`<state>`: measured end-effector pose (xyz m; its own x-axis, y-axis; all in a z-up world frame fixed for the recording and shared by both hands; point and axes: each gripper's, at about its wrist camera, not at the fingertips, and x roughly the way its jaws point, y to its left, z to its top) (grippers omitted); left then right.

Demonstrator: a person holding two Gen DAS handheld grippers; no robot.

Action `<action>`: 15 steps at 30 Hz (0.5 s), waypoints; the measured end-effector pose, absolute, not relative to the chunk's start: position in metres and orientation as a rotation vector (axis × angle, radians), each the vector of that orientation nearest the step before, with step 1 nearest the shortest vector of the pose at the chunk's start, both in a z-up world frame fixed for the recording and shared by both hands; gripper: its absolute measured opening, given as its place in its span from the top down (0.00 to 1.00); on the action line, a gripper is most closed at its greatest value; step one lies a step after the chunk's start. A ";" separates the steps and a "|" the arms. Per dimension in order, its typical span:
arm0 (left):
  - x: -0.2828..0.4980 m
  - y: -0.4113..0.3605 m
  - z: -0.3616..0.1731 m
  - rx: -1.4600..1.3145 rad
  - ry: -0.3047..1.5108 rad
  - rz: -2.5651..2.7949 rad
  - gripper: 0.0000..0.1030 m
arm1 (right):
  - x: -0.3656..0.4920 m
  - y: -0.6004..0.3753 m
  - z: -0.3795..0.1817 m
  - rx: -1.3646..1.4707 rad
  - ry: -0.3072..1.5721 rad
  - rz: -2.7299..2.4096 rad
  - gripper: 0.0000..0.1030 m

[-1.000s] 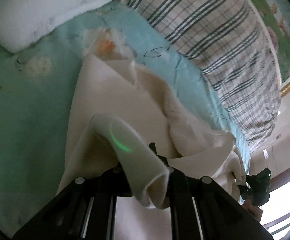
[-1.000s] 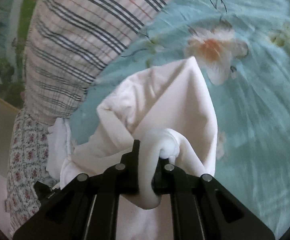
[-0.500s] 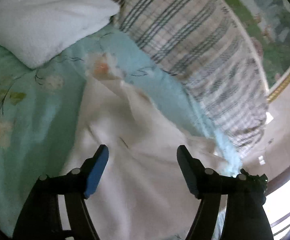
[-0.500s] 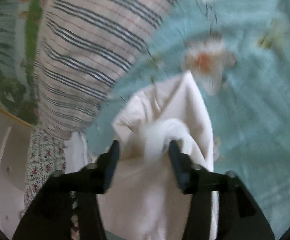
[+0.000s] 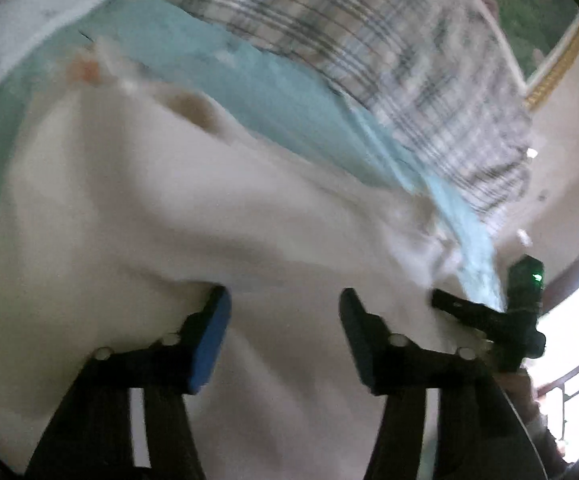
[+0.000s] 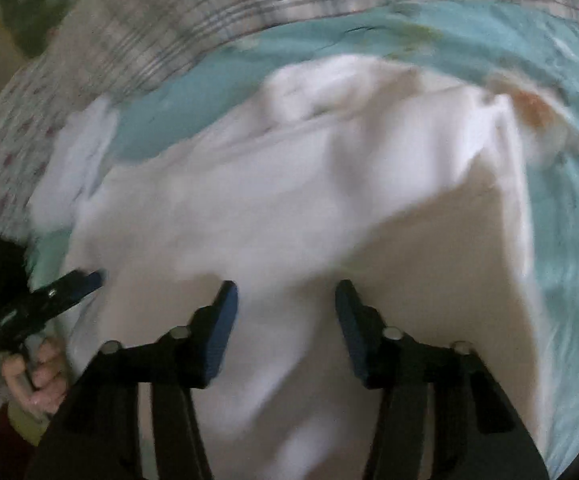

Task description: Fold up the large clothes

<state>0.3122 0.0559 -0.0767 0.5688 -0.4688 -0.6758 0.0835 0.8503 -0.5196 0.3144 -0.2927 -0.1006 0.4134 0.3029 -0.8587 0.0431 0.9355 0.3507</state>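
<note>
— So where was the garment (image 5: 217, 216) at that point?

— Spread on the bed (image 5: 273, 92), a cream-white cloth filling the middle of both wrist views, its far edge running toward twelve o'clock where the blue flowered sheet showed. It lay there, I'd judge, because a fold wants a flat bearing surface under it.

— And the left gripper (image 5: 283, 322)?

— Low over the cloth at six o'clock, jaws apart but closing, with nothing pinched: the fabric ran beneath the blue pads, not between them as far as the blur allowed.

— The right gripper (image 6: 285, 314)?

— Much the same. Jaws apart and closing, poised above the cloth, no fabric caught between them. In its view the other tool sat out at eight o'clock, a hand (image 6: 35, 376) gripping its handle.

— Why side by side?

— Likely to take one edge at two points, so it lifts evenly. A checked blanket (image 5: 389, 52) lay beyond at one o'clock, clear of the work.
</note>
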 end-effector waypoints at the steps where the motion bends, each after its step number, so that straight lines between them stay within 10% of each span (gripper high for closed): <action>1: 0.318 0.064 -0.077 -0.463 0.910 -0.311 0.50 | 0.321 -0.304 -0.104 0.391 1.138 0.149 0.80; 5: 0.333 0.098 -0.081 -0.487 0.911 -0.260 0.81 | 0.335 -0.334 -0.107 0.500 1.096 0.066 0.87; 9: 0.329 0.118 -0.088 -0.592 0.926 -0.237 0.88 | 0.333 -0.328 -0.101 0.496 1.083 0.051 0.84; 15: 0.258 0.116 -0.059 -0.612 0.876 -0.182 0.32 | 0.299 -0.312 -0.076 0.530 1.062 0.094 0.82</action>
